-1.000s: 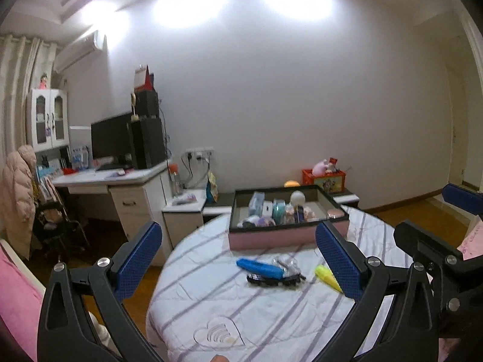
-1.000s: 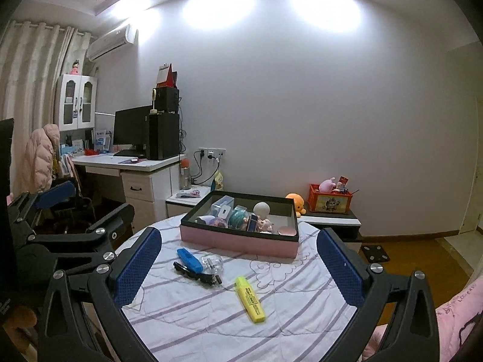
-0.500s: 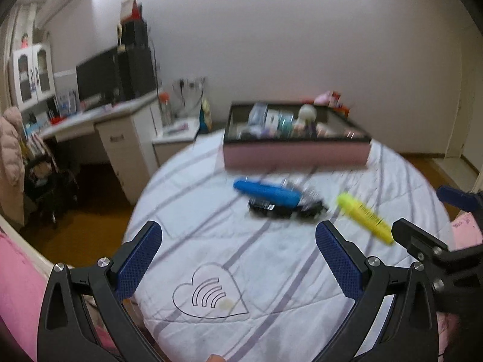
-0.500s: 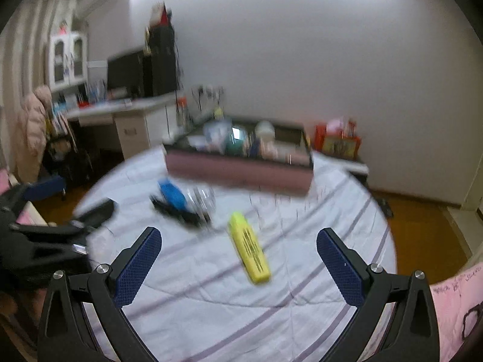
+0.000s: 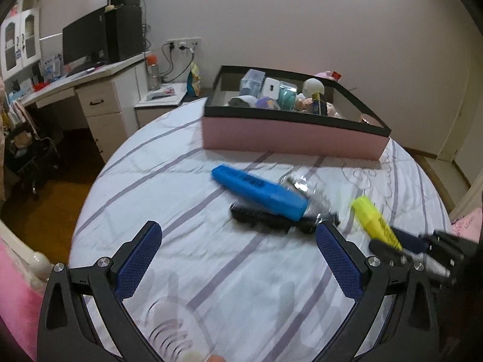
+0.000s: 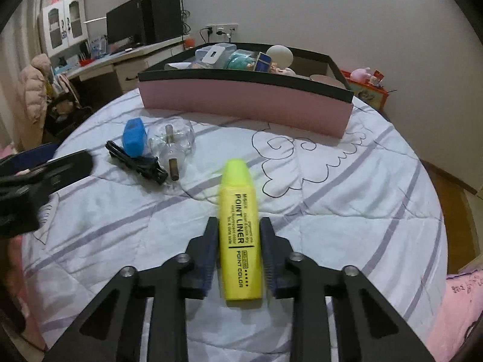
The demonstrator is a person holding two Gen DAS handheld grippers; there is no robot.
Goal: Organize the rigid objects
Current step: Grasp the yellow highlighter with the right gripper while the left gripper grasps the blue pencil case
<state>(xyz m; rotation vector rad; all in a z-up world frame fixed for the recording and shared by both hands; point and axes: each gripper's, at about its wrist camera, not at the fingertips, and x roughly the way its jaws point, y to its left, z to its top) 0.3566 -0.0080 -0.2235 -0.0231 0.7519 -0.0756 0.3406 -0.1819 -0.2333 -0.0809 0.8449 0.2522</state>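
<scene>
One yellow highlighter (image 6: 240, 235), one blue highlighter (image 5: 259, 192) (both markers), one pink box (image 5: 289, 138).

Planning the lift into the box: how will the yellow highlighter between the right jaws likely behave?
The yellow highlighter looks like stiff plastic, so it probably won't bend. Its flattened body suggests it shouldn't roll much. The right gripper has its jaws near the rear half, so the smooth shell might pivot or slip.

right gripper (image 6: 239, 241) squeezes yellow marker (image 6: 240, 229), tip points to pink box (image 6: 244, 104) | blue marker (image 6: 134, 138), black cord (image 6: 135, 163), glass bottle (image 6: 173, 147) lie close together, left | left gripper (image 6: 45, 175) at left edge
</scene>
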